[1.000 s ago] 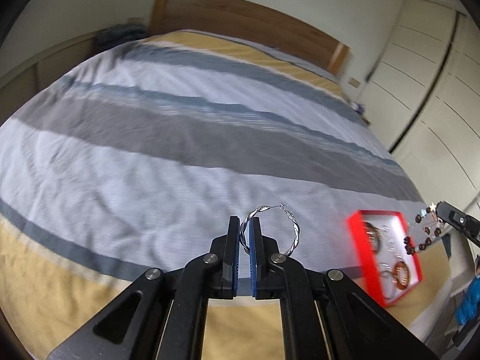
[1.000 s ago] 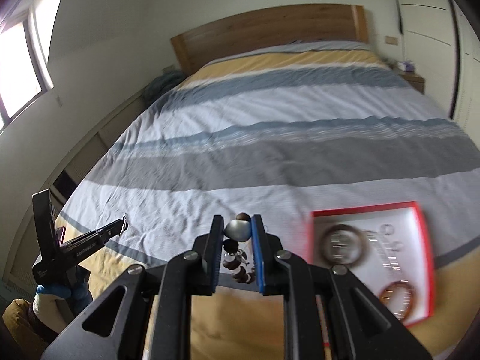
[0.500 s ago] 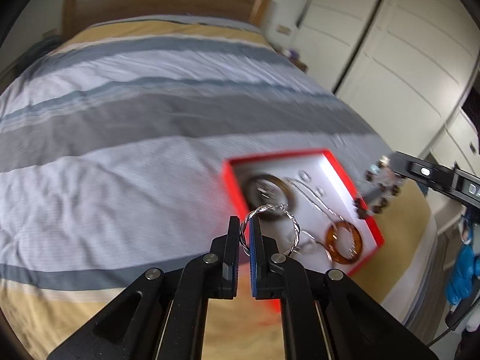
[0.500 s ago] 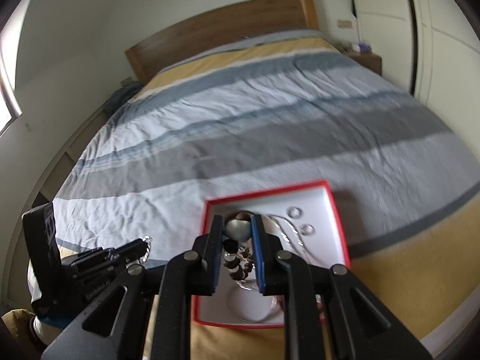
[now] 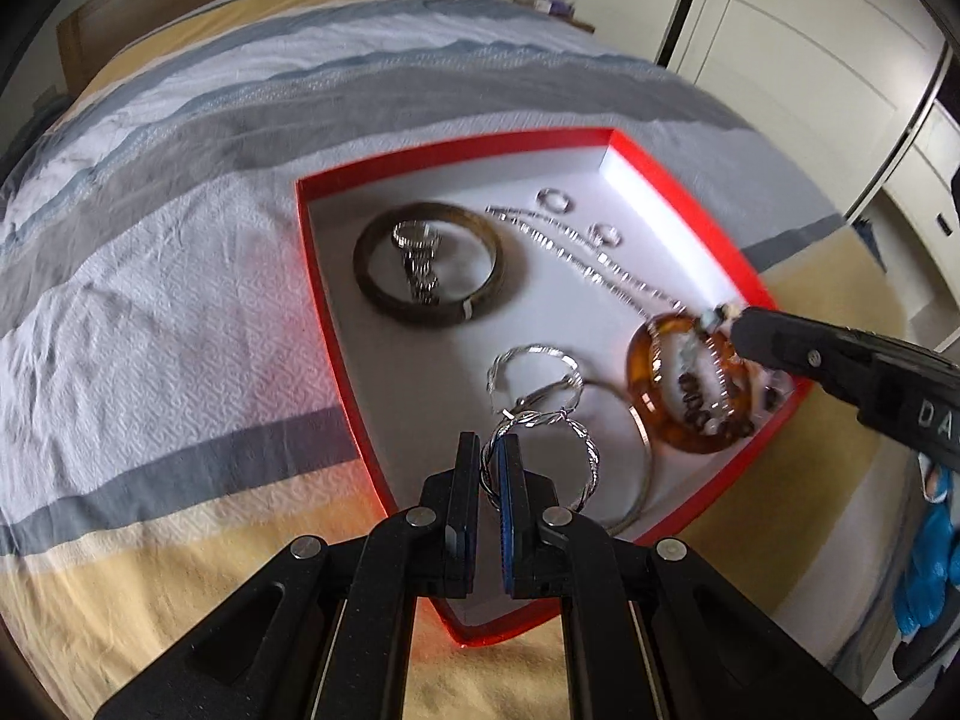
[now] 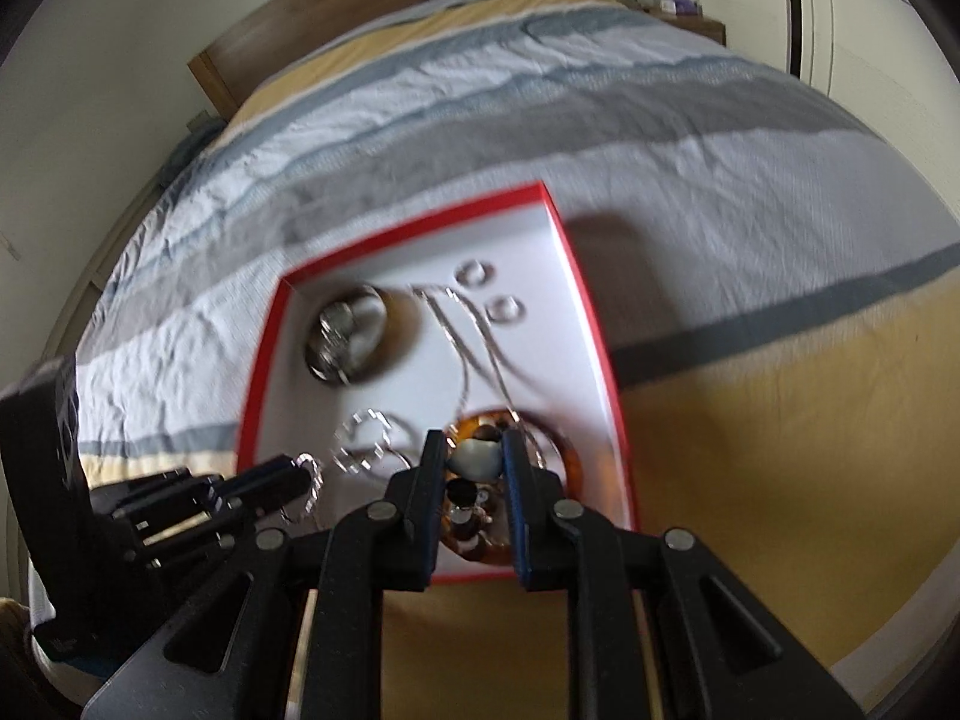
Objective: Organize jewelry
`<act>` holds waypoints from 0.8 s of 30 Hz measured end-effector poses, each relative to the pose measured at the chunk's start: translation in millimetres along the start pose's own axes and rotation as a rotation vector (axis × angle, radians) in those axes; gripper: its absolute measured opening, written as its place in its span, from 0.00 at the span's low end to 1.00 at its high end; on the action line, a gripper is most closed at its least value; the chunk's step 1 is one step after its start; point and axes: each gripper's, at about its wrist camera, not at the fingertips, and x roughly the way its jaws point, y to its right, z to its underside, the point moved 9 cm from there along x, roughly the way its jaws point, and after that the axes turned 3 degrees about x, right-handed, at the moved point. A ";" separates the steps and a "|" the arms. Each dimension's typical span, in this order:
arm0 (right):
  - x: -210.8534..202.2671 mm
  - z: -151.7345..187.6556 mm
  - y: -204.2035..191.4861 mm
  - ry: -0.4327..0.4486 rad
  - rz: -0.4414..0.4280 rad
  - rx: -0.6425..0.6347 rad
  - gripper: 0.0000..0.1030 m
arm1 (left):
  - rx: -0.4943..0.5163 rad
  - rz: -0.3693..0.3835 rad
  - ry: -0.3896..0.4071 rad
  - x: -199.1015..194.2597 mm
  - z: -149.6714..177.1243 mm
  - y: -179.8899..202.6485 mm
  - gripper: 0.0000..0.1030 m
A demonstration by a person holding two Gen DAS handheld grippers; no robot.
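A red tray [image 5: 324,312] with a white floor lies on the bed. In it are a dark bangle [image 5: 367,282], an amber bangle [image 5: 642,390], a silver chain [image 5: 576,252], two small rings [image 5: 553,199] and thin silver hoops [image 5: 534,360]. My left gripper [image 5: 491,462] is shut on a twisted silver hoop earring [image 5: 591,450], held just above the tray's near part. My right gripper [image 6: 475,450] is shut on a beaded bracelet [image 6: 474,459] whose dark beads dangle over the amber bangle [image 6: 570,450]. In the left wrist view, the right gripper [image 5: 729,318] comes in from the right.
The striped grey, white and yellow bedcover [image 5: 180,300] spreads around the tray. A wooden headboard [image 6: 360,6] stands at the far end. White wardrobe doors [image 5: 780,60] line the right side. A blue glove [image 5: 930,570] shows at the right edge.
Both grippers have swung over the red tray and dropped toward it, still holding the hoop and the beaded bracelet. The tray now fills the middle of both views.
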 end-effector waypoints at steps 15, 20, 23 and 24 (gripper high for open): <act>-3.7 10.2 26.8 -0.026 0.052 0.014 0.24 | -0.007 -0.036 -0.009 4.4 -0.5 3.4 0.06; -19.7 8.6 20.4 0.002 0.054 0.007 0.28 | -0.013 -0.031 0.021 -13.8 -2.5 3.7 0.19; -29.2 8.5 10.1 0.020 0.057 -0.012 0.30 | -0.024 -0.030 0.055 -31.9 -4.3 1.4 0.29; -31.6 8.6 7.2 0.024 0.059 -0.018 0.31 | -0.027 -0.032 0.064 -36.5 -5.0 0.3 0.32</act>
